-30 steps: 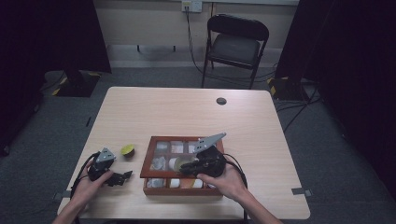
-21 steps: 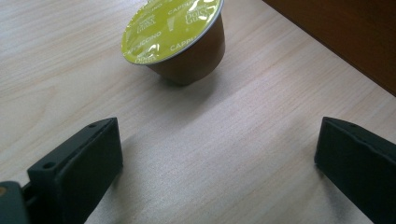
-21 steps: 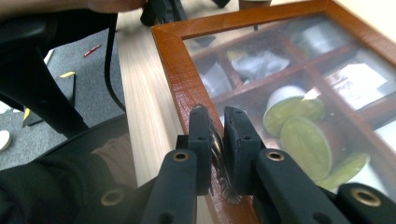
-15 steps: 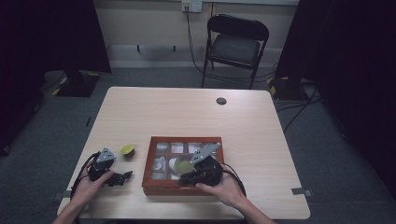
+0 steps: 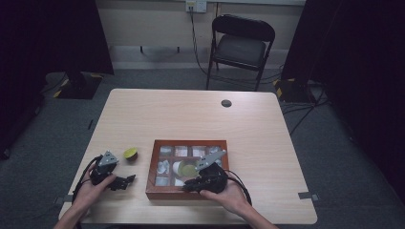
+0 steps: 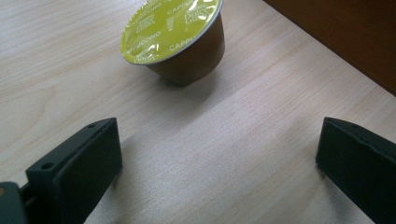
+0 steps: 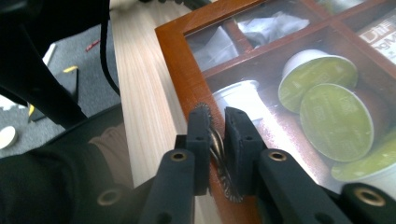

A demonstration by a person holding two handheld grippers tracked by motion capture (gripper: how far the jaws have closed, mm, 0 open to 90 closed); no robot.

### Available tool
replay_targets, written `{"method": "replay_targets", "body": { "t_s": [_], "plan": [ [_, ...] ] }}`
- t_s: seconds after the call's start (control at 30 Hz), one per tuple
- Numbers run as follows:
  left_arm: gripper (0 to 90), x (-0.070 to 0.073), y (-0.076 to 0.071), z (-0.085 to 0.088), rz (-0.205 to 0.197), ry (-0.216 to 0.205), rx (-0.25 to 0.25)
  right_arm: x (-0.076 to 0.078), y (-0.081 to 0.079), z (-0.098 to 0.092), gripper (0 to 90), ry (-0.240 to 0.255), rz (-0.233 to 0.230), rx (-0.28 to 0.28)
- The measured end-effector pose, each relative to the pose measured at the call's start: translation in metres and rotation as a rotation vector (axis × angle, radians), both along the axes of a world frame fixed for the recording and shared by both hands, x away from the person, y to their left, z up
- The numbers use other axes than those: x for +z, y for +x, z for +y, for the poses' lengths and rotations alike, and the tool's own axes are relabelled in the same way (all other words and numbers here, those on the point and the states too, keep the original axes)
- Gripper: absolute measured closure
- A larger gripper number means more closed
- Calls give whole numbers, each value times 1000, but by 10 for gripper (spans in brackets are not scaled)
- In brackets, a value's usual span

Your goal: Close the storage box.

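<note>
1. Right gripper (image 7: 217,135): the jaws are clenched on a small metal latch (image 7: 217,154) at the front edge of the wooden box (image 5: 154,191). They have just been opening slightly, with the latch between them. The glass lid appears lowered over the compartments.
2. Left gripper (image 6: 219,163): the jaws are released and spread wide, holding nothing, and rest low over the table (image 5: 267,124) to the left of the box.
3. A coffee capsule (image 6: 175,39) with a green foil top stands on the table just ahead of the left jaws, near the box's left wall. Further capsules lie under the glass.
4. Risk: the latch is thin and ridged. A loosening grip could let it slip out, so the lid drops or fails to lift.
5. Risk: pulling at an angle could drag the whole box toward the table edge.
6. Risk: a forward move of the left gripper could tip the loose capsule.
</note>
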State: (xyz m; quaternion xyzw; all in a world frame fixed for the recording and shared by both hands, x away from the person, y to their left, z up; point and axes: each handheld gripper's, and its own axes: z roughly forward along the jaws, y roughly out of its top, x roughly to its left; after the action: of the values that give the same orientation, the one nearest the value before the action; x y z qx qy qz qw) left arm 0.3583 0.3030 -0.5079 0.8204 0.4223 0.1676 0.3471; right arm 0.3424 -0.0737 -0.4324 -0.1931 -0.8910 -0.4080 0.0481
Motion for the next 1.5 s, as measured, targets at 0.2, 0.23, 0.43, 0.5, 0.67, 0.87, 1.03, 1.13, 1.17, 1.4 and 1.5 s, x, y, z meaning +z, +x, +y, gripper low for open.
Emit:
{"method": "replay_targets", "body": {
  "t_s": [0.2,0.23,0.43,0.5,0.67,0.87,1.03,1.13,1.17,1.4,1.5],
  "plan": [
    [0,0,0,0,0,2,-2,11,5,-20,702,86,-17,-67],
    [0,0,0,0,0,0,0,12,6,-26,699,96,-23,-82],
    [0,0,-1,0,1,4,5,12,4,-69,594,98,-76,-232],
    [0,0,-1,0,1,4,5,11,5,-86,573,84,-82,-288],
    [0,0,-1,0,1,4,4,6,4,-126,502,41,-91,-431],
    [0,0,-1,0,1,4,5,-21,16,-164,379,-18,-82,-607],
    [0,0,-2,-2,1,1,28,-38,28,-175,263,-116,-19,-685],
    [0,0,-2,-2,-1,3,36,-45,31,-175,244,-182,-8,-720],
    [0,0,-3,-2,1,0,42,-48,32,-175,238,-192,-4,-723],
    [0,0,-3,-2,0,1,44,-68,34,-171,38,-216,-165,-858],
    [0,0,-3,-2,0,1,43,-69,33,-171,38,-206,-174,-864]
  ]
}}
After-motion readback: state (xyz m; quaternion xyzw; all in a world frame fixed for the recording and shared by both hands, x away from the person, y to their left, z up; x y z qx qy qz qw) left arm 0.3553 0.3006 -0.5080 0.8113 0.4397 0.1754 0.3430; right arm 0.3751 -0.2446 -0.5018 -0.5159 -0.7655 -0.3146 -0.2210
